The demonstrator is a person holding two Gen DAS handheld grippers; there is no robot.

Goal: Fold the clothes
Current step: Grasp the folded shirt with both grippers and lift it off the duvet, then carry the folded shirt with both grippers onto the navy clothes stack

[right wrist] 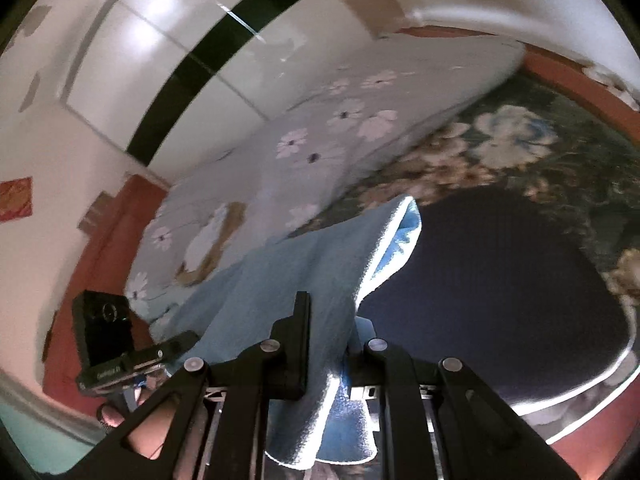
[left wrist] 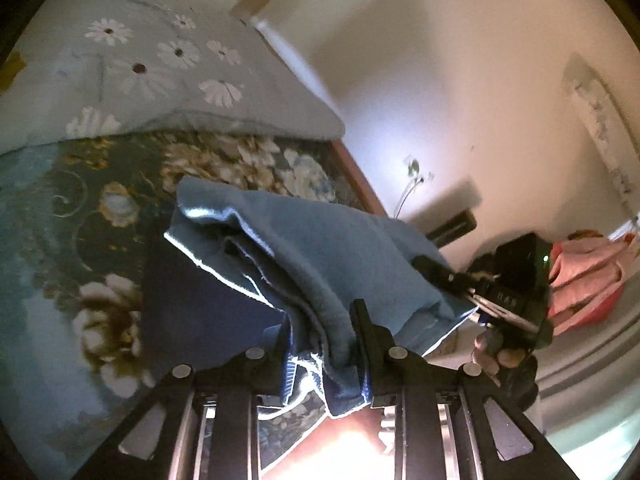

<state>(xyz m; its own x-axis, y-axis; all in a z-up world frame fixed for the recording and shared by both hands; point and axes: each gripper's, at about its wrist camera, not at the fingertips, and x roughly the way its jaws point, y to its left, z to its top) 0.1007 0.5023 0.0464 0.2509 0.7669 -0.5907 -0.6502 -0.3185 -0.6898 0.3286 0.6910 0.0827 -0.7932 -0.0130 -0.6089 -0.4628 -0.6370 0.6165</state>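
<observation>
We see the blue cloth (left wrist: 320,248) lifted above the bed (left wrist: 60,208) | left hand-held gripper (left wrist: 320,344) pinching its edge | right hand-held gripper (right wrist: 332,344) pinching another edge

- A bed is covered by a dark floral bedspread (left wrist: 60,216), with a pale daisy-print quilt (left wrist: 160,80) laid across its far part.
- A reddish wooden bed frame (left wrist: 356,176) is seen along the edge.
- Plain cream walls (left wrist: 440,60) are lit unevenly.
- A glossy white wardrobe (right wrist: 132,48) is crossed by a dark stripe.
</observation>
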